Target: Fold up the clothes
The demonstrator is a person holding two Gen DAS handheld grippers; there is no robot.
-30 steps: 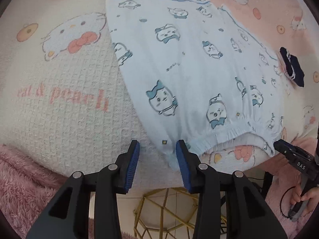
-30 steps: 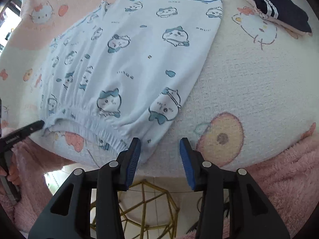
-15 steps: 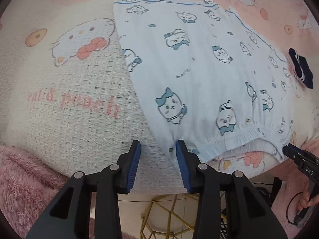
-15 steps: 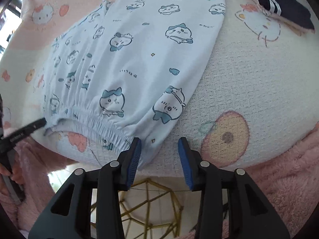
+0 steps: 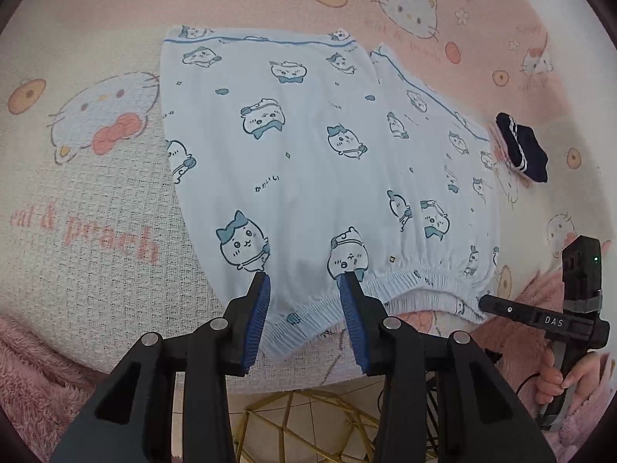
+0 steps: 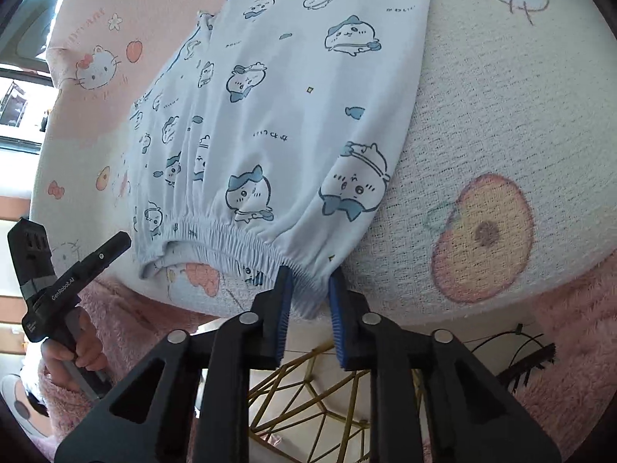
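Light blue shorts (image 5: 308,162) with cartoon prints lie flat on a Hello Kitty blanket, elastic waistband toward me, legs pointing away. My left gripper (image 5: 304,281) is open, its jaws over the waistband's left corner. My right gripper (image 6: 306,274) is open, its jaws on either side of the waistband's right corner (image 6: 308,293); the shorts (image 6: 293,115) fill that view. Each gripper shows in the other view: the right one (image 5: 501,306), the left one (image 6: 115,241).
A folded navy garment with white stripes (image 5: 520,146) lies to the right of the shorts. The blanket (image 5: 96,193) covers a table whose front edge is just below the waistband. A gold wire frame (image 5: 308,424) and tiled floor show beneath. Pink fuzzy sleeves flank both views.
Both grippers have moved forward onto the waistband corners. The left one shifted right onto the shorts. The right one's jaws have narrowed a little around the corner.
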